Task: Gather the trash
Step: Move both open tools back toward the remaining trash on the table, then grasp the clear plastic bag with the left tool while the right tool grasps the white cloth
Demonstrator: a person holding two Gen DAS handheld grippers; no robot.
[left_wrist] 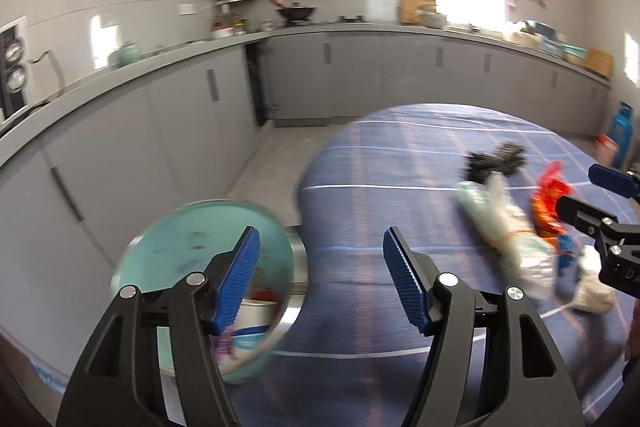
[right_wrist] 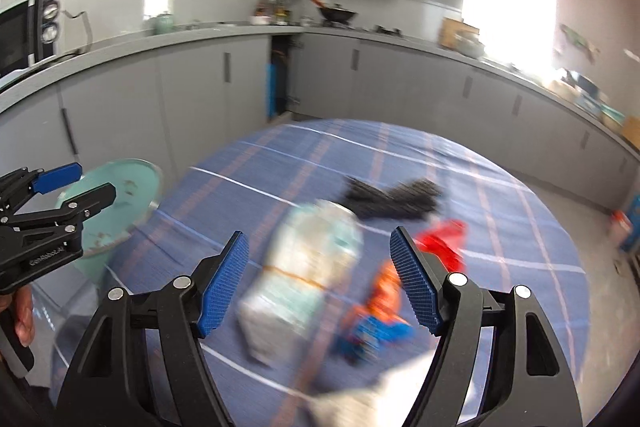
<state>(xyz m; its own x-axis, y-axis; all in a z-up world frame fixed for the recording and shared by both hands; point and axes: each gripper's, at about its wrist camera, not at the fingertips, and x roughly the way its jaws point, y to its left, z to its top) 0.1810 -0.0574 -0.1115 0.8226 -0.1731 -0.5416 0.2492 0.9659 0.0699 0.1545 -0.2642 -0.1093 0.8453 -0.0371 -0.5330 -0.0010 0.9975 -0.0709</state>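
Landmark: round table (right_wrist: 500,211) under a blue plaid cloth; all positions are given against it.

1. Pale plastic bundle (right_wrist: 304,267), whitish-green, bound by a thin orange band. Lies near the table's middle. In the right wrist view its long axis runs from the near-left toward the far-right, the greener end pointing away from the camera. It sits directly ahead of the right gripper (right_wrist: 320,281), between the lines of its two fingers and beyond their tips, not touching. Blurred.

2. Orange and blue wrapper (right_wrist: 380,315), flat on the cloth just right of the bundle, close to the right finger's inner side. Its outline is too smeared to tell its axis.

3. Red wrapper (right_wrist: 444,241), beyond the right fingertip, further across the table.

4. Black crumpled item (right_wrist: 392,199), on the far side of the bundle, stretched roughly left to right.

5. White crumpled paper (right_wrist: 360,403), at the table's near edge, below the gripper.

6. Teal trash bin (left_wrist: 200,267), standing off the table's left edge, lid tilted up; cartons show inside.

7. Right gripper: jaws spread wide, holding nothing.

8. Left gripper (left_wrist: 320,281): jaws spread wide, empty, hanging over the table's left edge beside the bin.
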